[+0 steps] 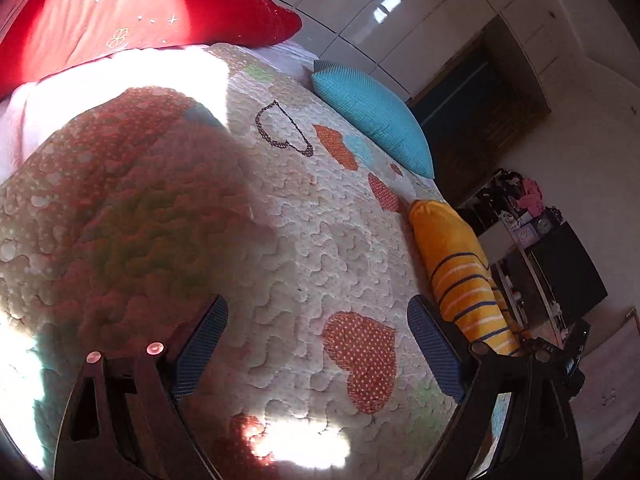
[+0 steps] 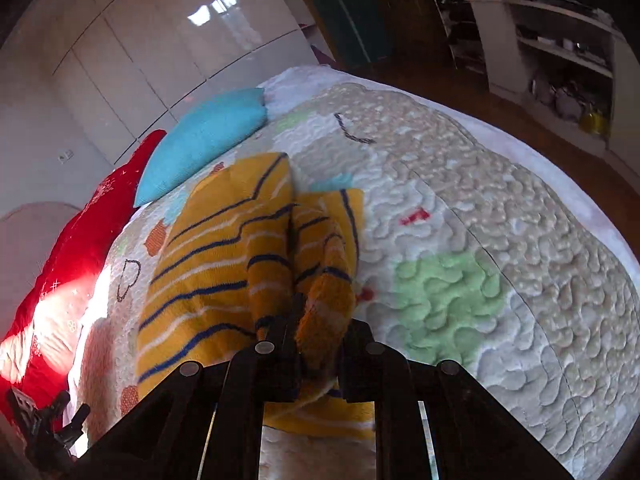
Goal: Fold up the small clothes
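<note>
Open quilt (image 1: 320,240) ahead of left tool (image 1: 316,344); striped garment (image 1: 460,276), blue cushion (image 1: 372,120) flanking its right side

Sunlight is falling across the quilted bed (image 2: 500,208); glossy white wardrobe doors (image 2: 160,40) are standing behind it, open shelves (image 2: 560,52) beside the wooden floor (image 2: 460,92).

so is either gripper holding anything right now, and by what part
The right gripper is shut on the yellow striped garment, pinching a bunched sleeve-like end of it. The left gripper is open over the quilt, holding nothing.
</note>
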Motion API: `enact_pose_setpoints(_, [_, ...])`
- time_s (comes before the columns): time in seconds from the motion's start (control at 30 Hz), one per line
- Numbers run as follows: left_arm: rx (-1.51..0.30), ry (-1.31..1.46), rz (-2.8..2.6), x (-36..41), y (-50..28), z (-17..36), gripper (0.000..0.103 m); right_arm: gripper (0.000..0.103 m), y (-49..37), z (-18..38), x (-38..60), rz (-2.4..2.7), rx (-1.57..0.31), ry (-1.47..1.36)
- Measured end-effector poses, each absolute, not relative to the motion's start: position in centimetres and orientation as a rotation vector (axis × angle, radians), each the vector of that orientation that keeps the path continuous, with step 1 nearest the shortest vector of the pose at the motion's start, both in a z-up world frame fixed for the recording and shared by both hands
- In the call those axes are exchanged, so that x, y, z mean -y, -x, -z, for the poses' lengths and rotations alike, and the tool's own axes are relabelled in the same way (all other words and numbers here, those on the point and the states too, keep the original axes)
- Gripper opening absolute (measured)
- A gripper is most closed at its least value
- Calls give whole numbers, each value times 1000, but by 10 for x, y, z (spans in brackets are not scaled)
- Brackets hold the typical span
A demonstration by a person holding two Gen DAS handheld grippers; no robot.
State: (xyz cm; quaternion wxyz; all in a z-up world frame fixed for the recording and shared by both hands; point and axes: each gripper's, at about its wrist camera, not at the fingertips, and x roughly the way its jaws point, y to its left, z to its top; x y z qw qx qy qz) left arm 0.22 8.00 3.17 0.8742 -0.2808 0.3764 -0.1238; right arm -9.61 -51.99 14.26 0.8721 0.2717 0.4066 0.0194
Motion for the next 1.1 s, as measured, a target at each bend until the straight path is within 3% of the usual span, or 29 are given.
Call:
enact_pose_setpoints(0.13, [-860,515,310,-32,-15,-36,90,13,115,-123,539,-93,-828,-669])
enact_pose_setpoints(0.53, [-963,368,440,79,-51,-46,90,14,130,-121,536,-200,-847,-552])
enact_pose_setpoints(0.63, [-972,336,470,93,-65,-45,90,19,133,-135,546,-289,-817,-597])
enact_pose_setpoints(0.7, [-985,329,502,99,-75,-44,91,38,133,-151,561,-310,-761,-637])
enact_pose_setpoints(0.77, [-1000,335,542,105,-86,-41,91,91,124,-163,576,-287,-706,-660])
enact_pose_setpoints(0.83, [-1011,334,582,113,-98,-36,92,95,99,-165,584,-291,-699,-664])
enact_pose_setpoints(1.1, [-1130,424,787,165,-134,2,95,92,-20,-87,564,-431,-947,-826])
